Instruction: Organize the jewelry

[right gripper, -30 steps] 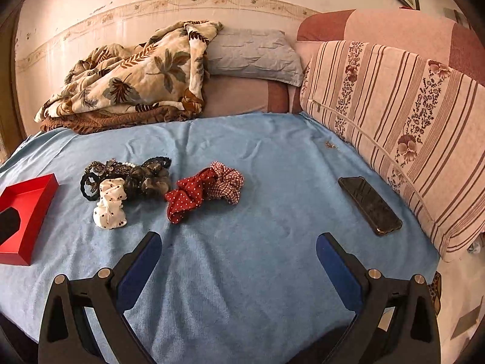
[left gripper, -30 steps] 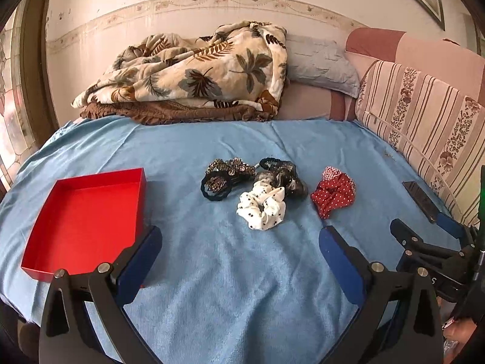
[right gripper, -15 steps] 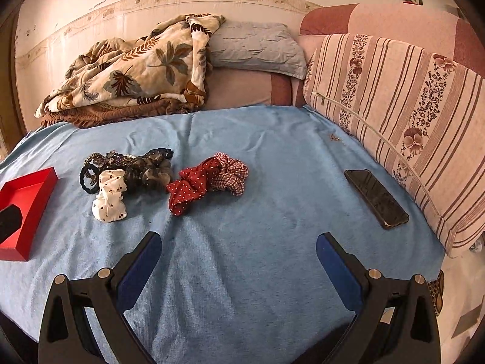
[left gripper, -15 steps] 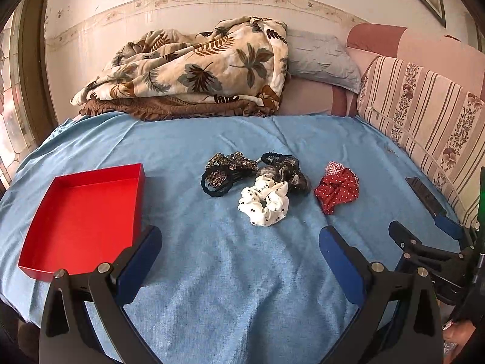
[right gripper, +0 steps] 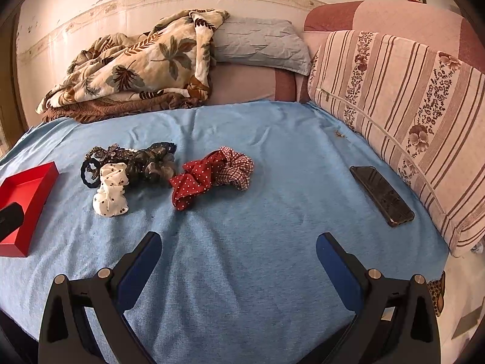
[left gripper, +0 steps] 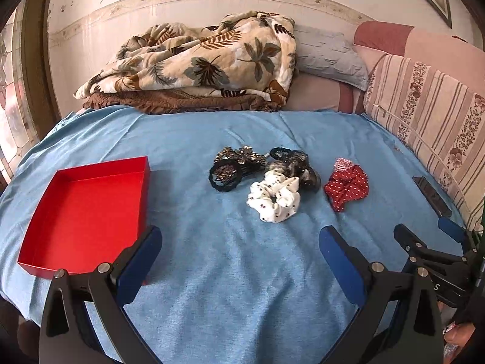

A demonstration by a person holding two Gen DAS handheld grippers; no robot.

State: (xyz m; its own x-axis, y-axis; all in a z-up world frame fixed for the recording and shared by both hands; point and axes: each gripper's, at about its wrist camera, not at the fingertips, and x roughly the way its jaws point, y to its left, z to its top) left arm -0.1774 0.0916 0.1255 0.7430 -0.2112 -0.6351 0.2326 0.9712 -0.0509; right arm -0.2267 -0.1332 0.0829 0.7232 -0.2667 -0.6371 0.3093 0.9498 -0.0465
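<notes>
Several hair ties lie in a cluster on the blue bedsheet: a white dotted scrunchie (left gripper: 274, 200) (right gripper: 110, 189), a red dotted scrunchie (left gripper: 347, 185) (right gripper: 194, 182), a red checked scrunchie (right gripper: 235, 166), a dark grey scrunchie (left gripper: 295, 165) (right gripper: 151, 160) and a black beaded hair tie (left gripper: 232, 168) (right gripper: 97, 159). An empty red box (left gripper: 88, 212) (right gripper: 22, 203) sits to their left. My left gripper (left gripper: 239, 239) is open and empty, short of the cluster. My right gripper (right gripper: 238, 245) is open and empty, short of the red scrunchies; it also shows in the left wrist view (left gripper: 424, 242).
A black phone (right gripper: 380, 194) (left gripper: 432, 195) lies on the sheet at the right, beside a striped cushion (right gripper: 409, 115). A folded leaf-print blanket (left gripper: 197, 66) and a grey pillow (right gripper: 260, 44) lie at the back against the wall.
Both grippers have moved forward a little toward the hair ties, which now sit slightly lower and larger in both views. Nothing on the bed has moved.
</notes>
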